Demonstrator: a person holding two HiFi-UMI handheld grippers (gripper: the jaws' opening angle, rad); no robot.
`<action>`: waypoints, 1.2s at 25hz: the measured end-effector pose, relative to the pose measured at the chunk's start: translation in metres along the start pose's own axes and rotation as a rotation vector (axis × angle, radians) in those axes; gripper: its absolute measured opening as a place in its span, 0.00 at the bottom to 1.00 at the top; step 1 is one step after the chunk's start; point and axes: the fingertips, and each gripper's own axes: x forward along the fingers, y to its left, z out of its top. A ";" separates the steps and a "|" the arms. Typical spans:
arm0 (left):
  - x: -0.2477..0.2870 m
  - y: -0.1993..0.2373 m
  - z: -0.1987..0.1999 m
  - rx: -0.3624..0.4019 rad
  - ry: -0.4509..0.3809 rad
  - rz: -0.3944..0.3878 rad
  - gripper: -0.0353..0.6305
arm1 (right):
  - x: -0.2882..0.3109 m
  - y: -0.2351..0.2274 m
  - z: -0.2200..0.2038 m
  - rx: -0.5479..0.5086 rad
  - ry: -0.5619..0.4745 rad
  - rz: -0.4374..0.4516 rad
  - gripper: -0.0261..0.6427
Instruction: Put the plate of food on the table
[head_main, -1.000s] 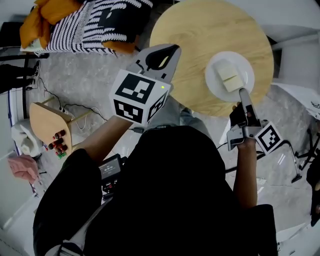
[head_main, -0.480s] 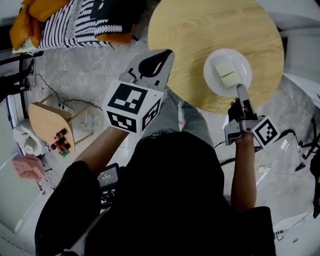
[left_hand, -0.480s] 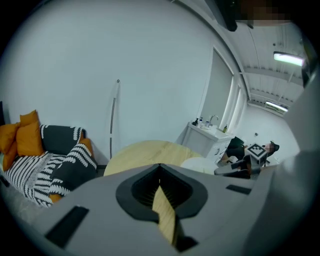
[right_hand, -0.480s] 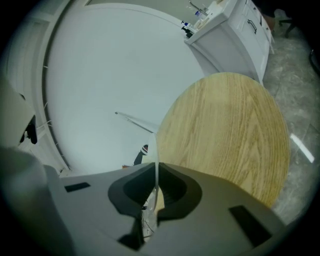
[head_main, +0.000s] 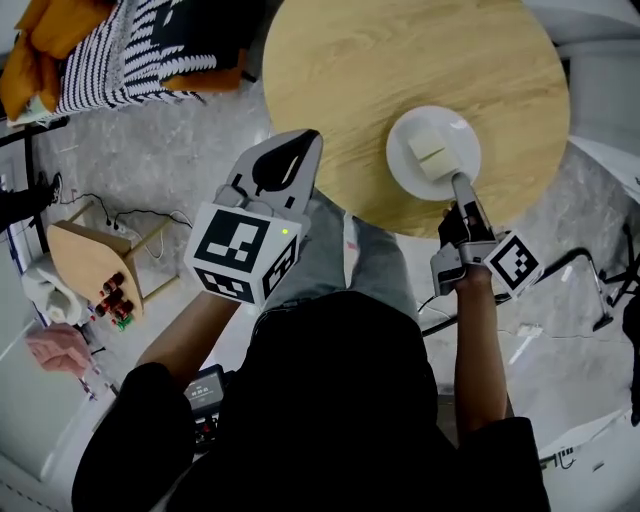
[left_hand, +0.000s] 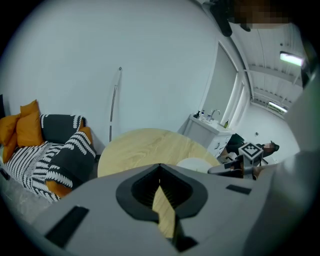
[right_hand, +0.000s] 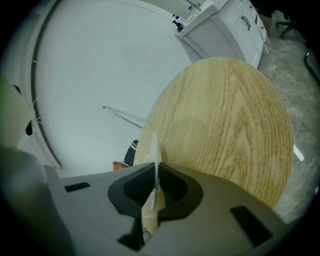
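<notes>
Right gripper view looks along the right gripper (right_hand: 152, 192), whose jaws are clenched on the thin white rim of the plate (right_hand: 155, 150). The plate is seen edge-on, running straight out from between the pads. Beside it, the round wooden table (right_hand: 225, 125) fills most of the picture.

From the head view, the right gripper (head_main: 462, 187) grips the plate (head_main: 405, 170) at the part of its rim nearest the person, with its marker cube (head_main: 515, 265) trailing off the table's edge. The plate lies over the table (head_main: 400, 60), close to the edge nearest the person and toward the right side. Whether it rests on the wood or hangs just above it cannot be told. The food (head_main: 428, 152), pale squarish pieces lying side by side, sits in the middle of the plate.

The left gripper (head_main: 305, 142) has its jaws drawn together with nothing between them. It is held off the table, just beside the near-left edge and over the person's lap, well apart from the plate. In the left gripper view, the left gripper (left_hand: 160, 170) points across the tabletop, with only a sliver of wood showing between the closed pads.

Farther out, striped and orange cushions (head_main: 130, 50) lie beyond the table's left edge, and a small wooden stool (head_main: 85, 265) stands on the grey floor at the left.
</notes>
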 end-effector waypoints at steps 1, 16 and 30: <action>0.001 0.000 -0.004 -0.001 0.008 0.000 0.06 | 0.000 -0.004 -0.001 0.002 0.005 -0.015 0.07; 0.004 -0.013 -0.019 0.012 0.040 -0.043 0.06 | 0.004 -0.016 -0.023 -0.173 0.217 0.018 0.20; 0.010 -0.018 -0.021 0.004 0.050 -0.036 0.06 | -0.006 -0.027 -0.065 -0.835 0.690 -0.051 0.34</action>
